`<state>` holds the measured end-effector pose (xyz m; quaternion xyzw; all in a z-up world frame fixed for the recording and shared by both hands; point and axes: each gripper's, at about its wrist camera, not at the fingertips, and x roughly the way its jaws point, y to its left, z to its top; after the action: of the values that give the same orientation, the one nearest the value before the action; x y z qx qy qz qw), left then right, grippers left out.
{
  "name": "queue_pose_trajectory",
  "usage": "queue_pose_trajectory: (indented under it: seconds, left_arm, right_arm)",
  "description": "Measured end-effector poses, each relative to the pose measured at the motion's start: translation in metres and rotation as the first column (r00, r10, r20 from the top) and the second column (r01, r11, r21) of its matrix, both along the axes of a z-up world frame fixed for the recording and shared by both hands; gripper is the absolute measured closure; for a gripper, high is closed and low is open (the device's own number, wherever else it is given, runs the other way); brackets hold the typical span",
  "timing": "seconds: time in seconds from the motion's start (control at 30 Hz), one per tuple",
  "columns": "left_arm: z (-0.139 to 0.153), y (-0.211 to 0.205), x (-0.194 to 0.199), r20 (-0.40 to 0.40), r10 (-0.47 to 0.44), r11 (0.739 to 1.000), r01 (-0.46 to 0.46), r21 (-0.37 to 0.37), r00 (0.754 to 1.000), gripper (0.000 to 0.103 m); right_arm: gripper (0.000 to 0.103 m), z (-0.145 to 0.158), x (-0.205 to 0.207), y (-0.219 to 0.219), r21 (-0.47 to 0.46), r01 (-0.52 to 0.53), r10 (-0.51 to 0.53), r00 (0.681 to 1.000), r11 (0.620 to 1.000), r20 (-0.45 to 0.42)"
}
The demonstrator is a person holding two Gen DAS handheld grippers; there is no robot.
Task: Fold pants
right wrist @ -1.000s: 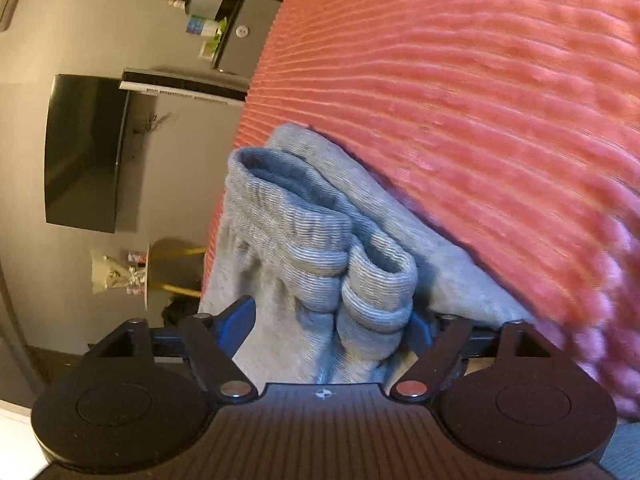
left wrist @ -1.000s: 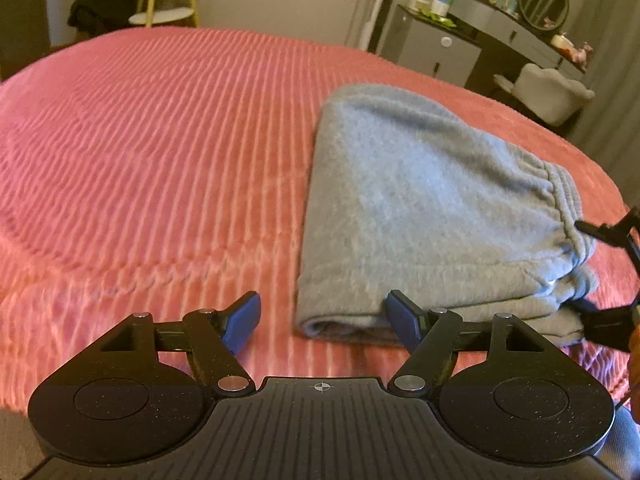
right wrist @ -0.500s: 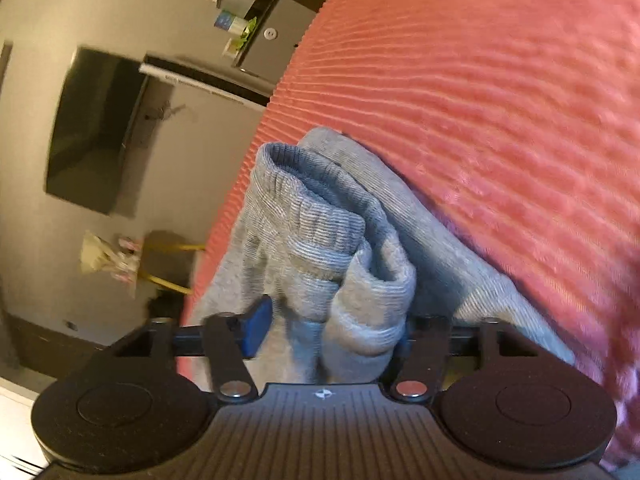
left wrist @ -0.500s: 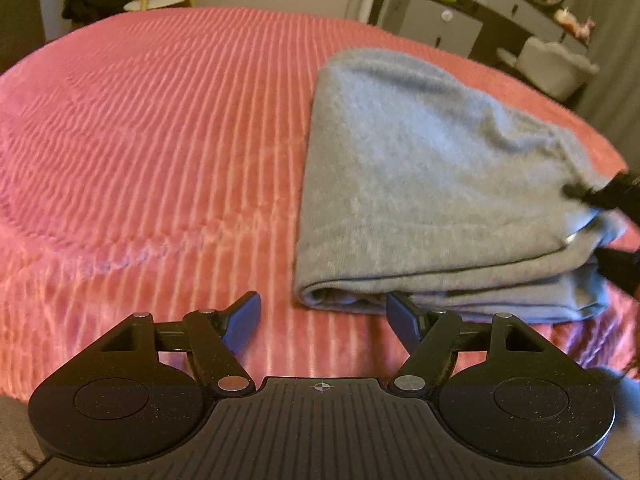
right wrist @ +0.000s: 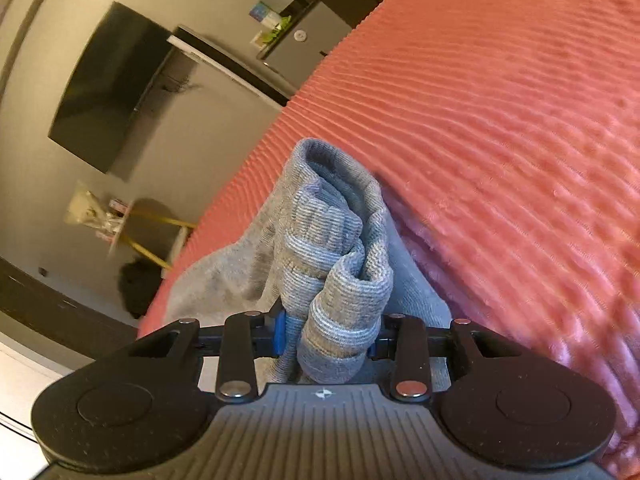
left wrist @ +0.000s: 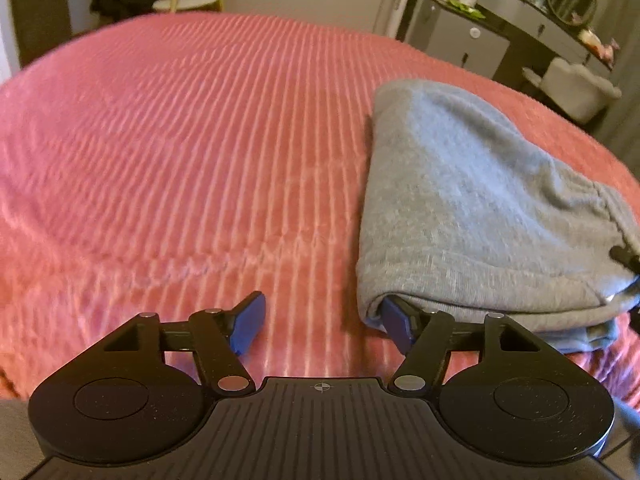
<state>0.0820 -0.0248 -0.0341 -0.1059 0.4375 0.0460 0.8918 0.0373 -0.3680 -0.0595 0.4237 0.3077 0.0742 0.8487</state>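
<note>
- Left tool [left wrist: 322,322] sits low over the bed [left wrist: 180,152], level, fingers spread wide, one tip tucked under the folded pants' [left wrist: 476,208] near corner.
- Right tool [right wrist: 325,330], rolled sideways, is clamped on the pants' bunched waistband [right wrist: 340,292].

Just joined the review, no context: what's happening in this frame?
A person with two handheld grippers is folding grey knit sweatpants on a bed with a ribbed pink bedspread. The right gripper is shut on the bunched elastic waistband. The left gripper is open at the folded bundle's near corner, one blue finger tucked into the layers, the other beside it over the bedspread. The pants already lie in several layers.
</note>
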Motion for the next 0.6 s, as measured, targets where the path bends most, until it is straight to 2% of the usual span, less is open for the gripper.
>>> queue_pose_trajectory:
  seconds: [0.1,0.13,0.17,0.2,0.23,0.27,0.33,0.37,0.43,0.57,0.6]
  left_arm:
    - [0.006,-0.007,0.000,0.009,-0.014,0.999,0.014,0.039,1.000,0.033]
    - [0.009,-0.008,0.001,0.011,-0.012,0.999,0.011,0.050,1.000,0.032]
    - [0.011,-0.008,0.003,0.016,-0.013,0.998,0.012,0.056,1.000,0.031]
    - [0.013,-0.008,0.003,0.023,-0.012,0.998,0.011,0.059,1.000,0.031]
    - [0.014,-0.008,0.003,0.027,-0.009,0.998,0.007,0.062,1.000,0.030]
    - [0.014,-0.006,0.004,0.028,-0.009,0.998,0.007,0.065,1.000,0.031]
    - [0.018,-0.007,0.007,0.028,-0.011,0.998,0.010,0.061,1.000,0.030]
    - [0.019,-0.007,0.009,0.025,-0.014,0.998,0.012,0.065,1.000,0.030]
    - [0.024,-0.007,0.011,0.028,-0.011,0.998,0.010,0.058,1.000,0.030]
    - [0.035,-0.007,0.012,0.011,0.009,1.000,-0.009,0.028,1.000,0.032]
    - [0.043,-0.004,0.008,0.047,0.029,0.999,-0.031,0.029,0.998,0.033]
  right_arm:
    - [0.066,-0.005,-0.001,-0.008,0.029,-0.016,0.017,0.999,0.999,-0.035]
    - [0.058,-0.006,-0.001,-0.011,0.016,-0.018,0.019,0.997,1.000,-0.071]
    - [0.053,-0.004,-0.002,-0.014,-0.015,-0.003,0.001,0.996,1.000,-0.089]
    - [0.053,0.000,-0.006,-0.016,-0.038,-0.001,-0.002,0.997,0.999,-0.081]
    - [0.048,0.005,-0.011,-0.018,-0.060,-0.003,0.000,0.998,0.998,-0.059]
    - [0.039,0.011,-0.015,-0.018,-0.105,0.010,-0.015,0.999,0.994,-0.044]
    - [0.032,0.025,-0.021,-0.020,-0.233,0.040,-0.044,0.999,0.972,-0.012]
    - [0.028,0.031,-0.021,-0.022,-0.257,0.031,-0.028,0.999,0.966,0.015]
    - [0.025,0.035,-0.014,-0.027,-0.264,-0.009,0.012,1.000,0.965,0.011]
    - [0.025,0.034,0.002,-0.025,-0.301,-0.069,0.064,0.998,0.951,-0.026]
    - [0.025,0.032,0.006,-0.023,-0.298,-0.084,0.078,0.996,0.951,-0.034]
